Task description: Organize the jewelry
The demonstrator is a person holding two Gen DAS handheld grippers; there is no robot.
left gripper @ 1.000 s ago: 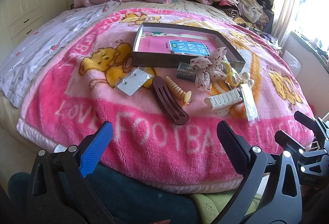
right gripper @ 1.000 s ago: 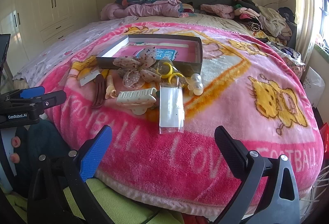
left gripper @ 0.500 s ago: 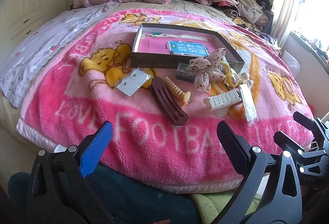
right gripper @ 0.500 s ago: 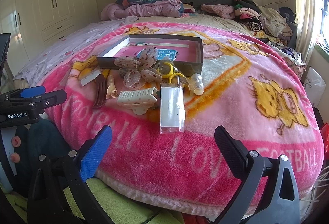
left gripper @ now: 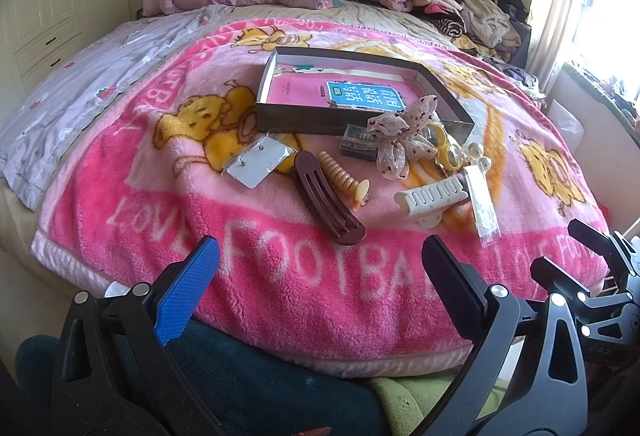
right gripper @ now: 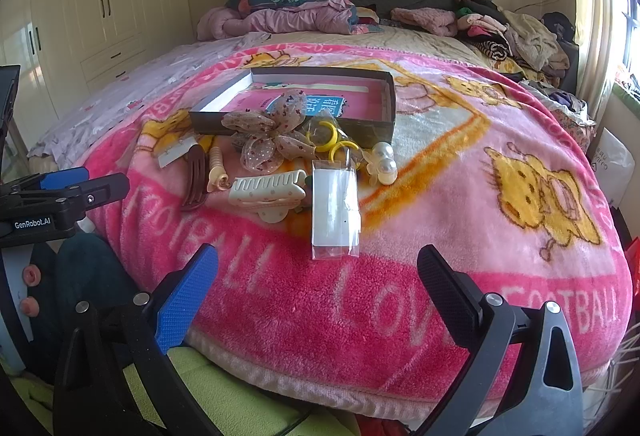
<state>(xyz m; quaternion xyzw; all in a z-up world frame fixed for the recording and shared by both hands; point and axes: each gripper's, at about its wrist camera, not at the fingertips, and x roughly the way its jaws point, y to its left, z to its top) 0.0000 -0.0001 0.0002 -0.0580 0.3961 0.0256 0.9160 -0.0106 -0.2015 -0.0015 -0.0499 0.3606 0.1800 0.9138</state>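
1. One shallow open box [left gripper: 304,118] on the bed.
2. One brown hair clip [left gripper: 328,198].
3. One beige spiral hair clip [left gripper: 342,176].
4. One white claw clip [left gripper: 434,196].
5. One spotted fabric bow [left gripper: 402,142].
6. Two clear packets: one holding an earring card [left gripper: 256,162], one long and narrow [right gripper: 334,210].
7. Two yellow rings [right gripper: 334,144].
8. Two pearl beads [right gripper: 384,158].
9. One small dark case [left gripper: 358,142].
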